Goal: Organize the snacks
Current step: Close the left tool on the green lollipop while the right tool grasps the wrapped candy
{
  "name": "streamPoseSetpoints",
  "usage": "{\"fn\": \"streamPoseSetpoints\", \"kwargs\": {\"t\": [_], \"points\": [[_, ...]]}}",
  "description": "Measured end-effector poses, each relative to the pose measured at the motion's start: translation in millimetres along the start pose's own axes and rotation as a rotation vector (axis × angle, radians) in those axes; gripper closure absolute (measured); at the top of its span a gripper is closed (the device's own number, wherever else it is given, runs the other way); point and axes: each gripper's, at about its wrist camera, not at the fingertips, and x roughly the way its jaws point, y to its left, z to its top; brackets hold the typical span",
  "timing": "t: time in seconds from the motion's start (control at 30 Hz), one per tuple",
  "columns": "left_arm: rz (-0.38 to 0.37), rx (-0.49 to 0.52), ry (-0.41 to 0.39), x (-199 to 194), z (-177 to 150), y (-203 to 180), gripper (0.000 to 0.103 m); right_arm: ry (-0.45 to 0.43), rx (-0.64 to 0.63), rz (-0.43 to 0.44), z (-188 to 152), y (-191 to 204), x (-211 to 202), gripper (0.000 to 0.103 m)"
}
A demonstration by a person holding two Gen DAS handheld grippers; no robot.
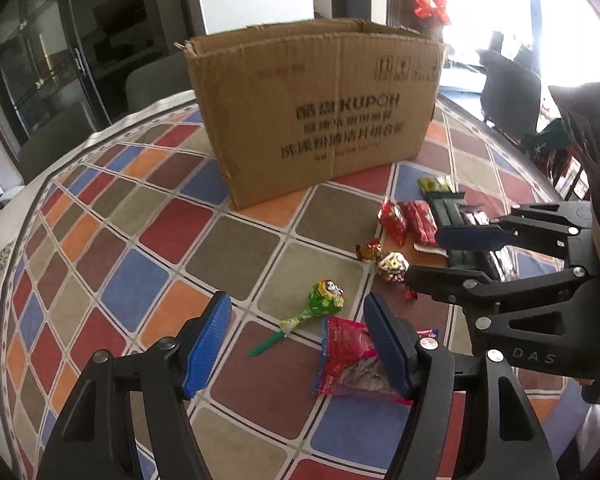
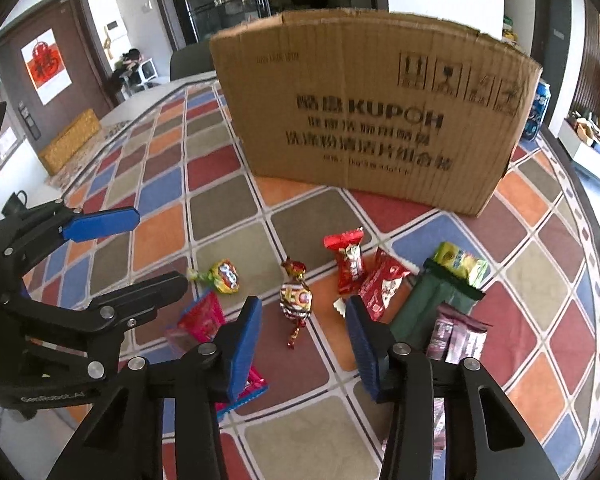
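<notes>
While both grippers hang over the bench [image 1: 260,240], left gripper [image 1: 296,344] jaws gape above the lollipop [image 1: 324,300]; right gripper [image 2: 302,344] jaws stand apart, foil candy [image 2: 296,300] between, untouched.

The cardboard box [image 2: 374,120] shows only its outer walls in both views, so whatever is inside it is hidden, and the smaller print under its brand name is too blurred to read. In the left wrist view the pink snack packet [image 1: 350,360] is partly covered by a blue finger pad [image 1: 390,346], and the dark green packet [image 1: 450,216] lies half behind the right gripper [image 1: 428,256]. In the right wrist view the purple packets [image 2: 458,338] run down behind the black frame, and a blue can [image 2: 538,110] peeks out from behind the box.
</notes>
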Motion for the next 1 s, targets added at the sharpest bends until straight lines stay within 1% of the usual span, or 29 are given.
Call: {"fn": "streamPoseSetpoints", "kwargs": {"t": [0.1, 0.17, 0.27, 0.4, 0.43, 0.63, 0.7, 0.77, 0.9, 0.97, 1.0], "points": [[-0.016, 0.027, 0.019, 7, -1, -3, 0.036, 0.015, -0.005, 0.002, -1, 0, 7, 0.060], [-0.024, 0.045, 0.033, 12, -1, -6, 0.036, 0.024, -0.003, 0.010, -1, -1, 11, 0.063], [-0.029, 0.058, 0.048, 20, -1, -6, 0.039, 0.037, -0.006, 0.013, -1, -2, 17, 0.064], [-0.031, 0.054, 0.062, 28, 2, -4, 0.040, 0.050, -0.006, 0.019, 1, -1, 24, 0.064], [-0.034, 0.052, 0.066, 30, 3, -3, 0.042, 0.051, -0.006, 0.021, 1, -1, 25, 0.064], [-0.061, 0.031, 0.082, 39, 5, 0, 0.046, 0.063, -0.004, 0.028, 5, 0, 33, 0.070], [-0.065, 0.028, 0.085, 42, 6, 1, 0.048, 0.069, 0.002, 0.036, 6, -1, 36, 0.070], [-0.070, 0.019, 0.091, 44, 7, 2, 0.055, 0.078, 0.010, 0.046, 7, -1, 39, 0.072], [-0.092, -0.008, 0.106, 49, 7, 5, 0.062, 0.091, 0.018, 0.056, 7, -1, 45, 0.073], [-0.105, -0.017, 0.114, 50, 7, 5, 0.070, 0.087, 0.015, 0.054, 8, 1, 46, 0.074], [-0.110, -0.021, 0.117, 51, 7, 5, 0.072, 0.088, 0.014, 0.056, 8, 1, 46, 0.075]]}}
